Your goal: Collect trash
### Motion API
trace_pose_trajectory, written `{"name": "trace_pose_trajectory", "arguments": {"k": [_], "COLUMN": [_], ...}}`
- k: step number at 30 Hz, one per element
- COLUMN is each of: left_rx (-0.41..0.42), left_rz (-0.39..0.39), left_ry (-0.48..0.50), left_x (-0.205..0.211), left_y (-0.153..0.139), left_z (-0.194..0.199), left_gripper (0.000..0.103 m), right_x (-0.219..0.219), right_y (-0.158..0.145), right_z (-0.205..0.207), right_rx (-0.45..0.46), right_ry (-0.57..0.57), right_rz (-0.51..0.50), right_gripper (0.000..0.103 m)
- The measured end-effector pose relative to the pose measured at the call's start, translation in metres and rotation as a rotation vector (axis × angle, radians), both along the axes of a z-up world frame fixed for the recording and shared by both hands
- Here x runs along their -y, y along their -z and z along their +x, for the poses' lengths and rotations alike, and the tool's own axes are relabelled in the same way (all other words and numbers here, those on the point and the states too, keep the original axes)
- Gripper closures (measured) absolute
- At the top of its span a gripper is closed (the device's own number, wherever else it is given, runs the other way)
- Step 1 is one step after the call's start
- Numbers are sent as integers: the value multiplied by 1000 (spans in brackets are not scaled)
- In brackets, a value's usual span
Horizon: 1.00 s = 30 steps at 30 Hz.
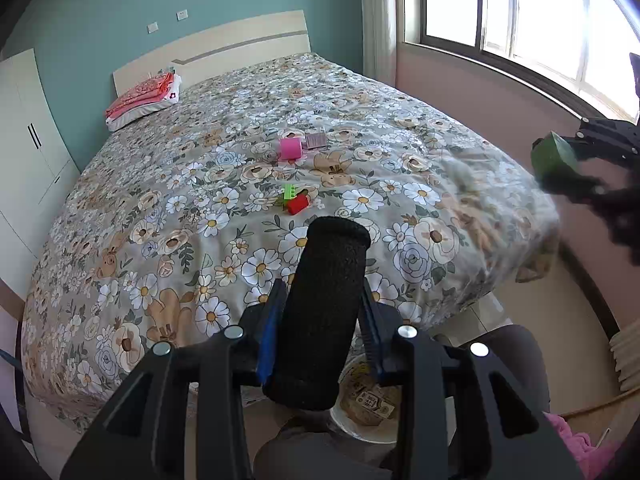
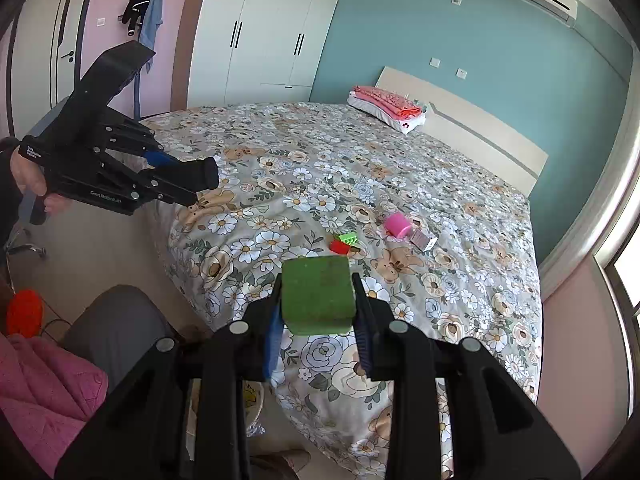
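Note:
My left gripper [image 1: 324,320] is shut on a black foam cylinder [image 1: 324,300], held over the foot of the bed above a white trash bin [image 1: 360,420] with paper inside. My right gripper [image 2: 318,308] is shut on a green foam block [image 2: 318,296], held over the bed's near corner. The right gripper and its block [image 1: 554,156] show blurred at the right of the left wrist view. The left gripper with the cylinder [image 2: 200,174] shows at the left of the right wrist view. On the floral bedspread [image 1: 180,200] lie a pink roll [image 1: 291,149], a small purple box [image 1: 316,140], a green brick [image 1: 289,191] and a red brick [image 1: 298,203].
A folded pink blanket on a pillow [image 1: 140,100] lies by the headboard. White wardrobes [image 2: 260,32] stand beyond the bed. A window [image 1: 520,20] is on the right wall. Pink cloth [image 2: 44,380] and a person's knee [image 2: 116,328] are near the floor.

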<state>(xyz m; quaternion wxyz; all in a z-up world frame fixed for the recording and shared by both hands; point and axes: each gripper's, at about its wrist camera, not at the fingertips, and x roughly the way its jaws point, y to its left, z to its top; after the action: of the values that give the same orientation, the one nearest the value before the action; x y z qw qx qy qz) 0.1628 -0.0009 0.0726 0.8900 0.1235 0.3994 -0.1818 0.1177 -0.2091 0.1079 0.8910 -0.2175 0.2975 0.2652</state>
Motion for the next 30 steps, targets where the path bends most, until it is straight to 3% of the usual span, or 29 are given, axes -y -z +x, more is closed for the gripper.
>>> {"name": "trace_pose_trajectory", "arguments": {"k": [14,30], "left_rx": [-268,-496], "left_rz": [-60,-89], "left_ry": [-3,-11], "left_x": [-2,-1], "left_y": [135,251], "left_z": [3,1], "left_gripper": [65,65], "right_x": [-18,-47], "right_y": [122,264], "right_z": [19,21], "right_rx": [-243,-539], "right_ry": [-36,-64], "right_rz": [11,20], "right_gripper": [71,71]}}
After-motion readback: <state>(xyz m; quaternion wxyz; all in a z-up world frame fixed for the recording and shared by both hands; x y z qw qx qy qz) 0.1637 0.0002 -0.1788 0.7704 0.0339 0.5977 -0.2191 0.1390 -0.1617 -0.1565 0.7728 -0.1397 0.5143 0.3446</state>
